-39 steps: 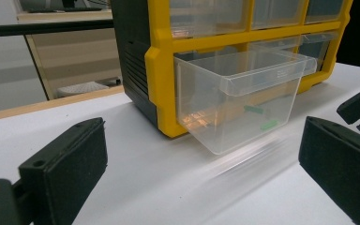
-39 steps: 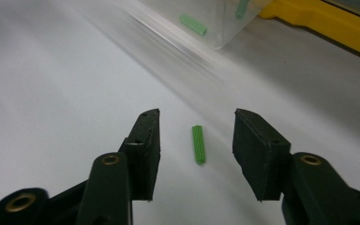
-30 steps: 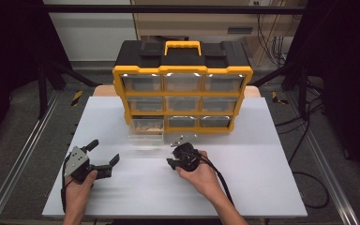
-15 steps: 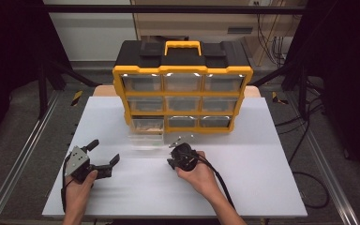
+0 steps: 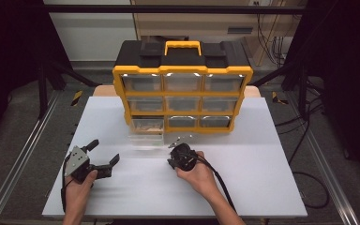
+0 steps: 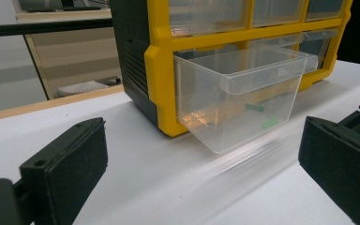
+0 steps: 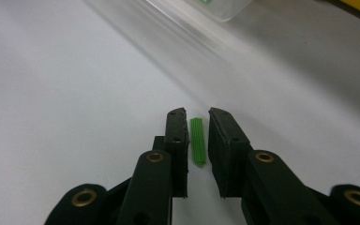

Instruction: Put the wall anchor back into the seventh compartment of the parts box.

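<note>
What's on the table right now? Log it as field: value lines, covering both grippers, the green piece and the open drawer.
left gripper: jaws wide open, nothing between them, facing the drawer
right gripper: jaws nearly closed around the green piece, narrow gaps on both sides, contact not certain
green piece: small ribbed plug lying on the white table
open drawer: clear, pulled out of the bottom-left slot, a few green pieces inside
organizer: yellow and black, nine drawers, at the table's far side
</note>
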### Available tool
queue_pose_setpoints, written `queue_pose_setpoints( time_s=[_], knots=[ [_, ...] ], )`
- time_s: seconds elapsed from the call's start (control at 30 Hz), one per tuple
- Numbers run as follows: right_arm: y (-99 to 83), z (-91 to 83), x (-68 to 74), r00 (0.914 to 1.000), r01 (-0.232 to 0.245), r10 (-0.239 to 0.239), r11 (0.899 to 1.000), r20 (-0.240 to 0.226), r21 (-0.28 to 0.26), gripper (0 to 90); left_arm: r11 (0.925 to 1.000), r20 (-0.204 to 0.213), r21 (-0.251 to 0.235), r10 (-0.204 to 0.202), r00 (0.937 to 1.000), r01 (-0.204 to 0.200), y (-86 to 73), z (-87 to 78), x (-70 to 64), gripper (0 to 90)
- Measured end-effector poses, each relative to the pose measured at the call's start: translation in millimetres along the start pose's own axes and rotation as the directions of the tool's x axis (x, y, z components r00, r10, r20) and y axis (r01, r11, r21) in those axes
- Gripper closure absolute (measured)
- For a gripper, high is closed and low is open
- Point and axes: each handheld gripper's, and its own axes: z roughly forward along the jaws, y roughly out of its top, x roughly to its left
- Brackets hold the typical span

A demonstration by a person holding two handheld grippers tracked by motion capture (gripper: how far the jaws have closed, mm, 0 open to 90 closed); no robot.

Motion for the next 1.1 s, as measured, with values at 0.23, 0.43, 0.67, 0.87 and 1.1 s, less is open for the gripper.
queue_pose_setpoints(
  time_s=[0.23, 0.43, 0.67, 0.87, 1.1],
  knots=[
    [0.0, -0.1, -1.1, 1.0000, 0.000, 0.000, 1.000, 0.000, 0.000, 80.0, 1.0000, 0.001, 0.000, 0.001, 1.0000, -0.001, 0.1, 0.4, -0.1, 1.5],
    [-0.3, 0.6, -0.7, 1.0000, 0.007, -0.007, 1.000, 0.002, 0.004, 81.7, 1.0000, 0.002, 0.001, 0.001, 1.0000, -0.001, 0.0, 0.4, 0.0, 1.5],
    [-0.6, 0.5, -0.6, 0.9999, 0.013, -0.013, 1.000, -0.002, 0.003, 84.4, 1.0000, 0.001, 0.002, 0.003, 1.0000, -0.003, 0.0, 0.5, -0.1, 1.5],
    [-1.4, -3.1, -1.1, 1.0000, 0.001, -0.001, 0.999, 0.001, -0.045, 84.5, 1.0000, 0.002, 0.001, 0.002, 1.0000, -0.002, -0.1, 0.5, 0.2, 1.5],
    [-0.5, -16.2, -0.4, 0.9999, 0.014, -0.014, 0.989, 0.004, -0.150, 84.5, 1.0000, -0.004, 0.001, 0.005, 1.0000, -0.005, 0.1, -0.9, 0.7, 1.5]
  ],
)
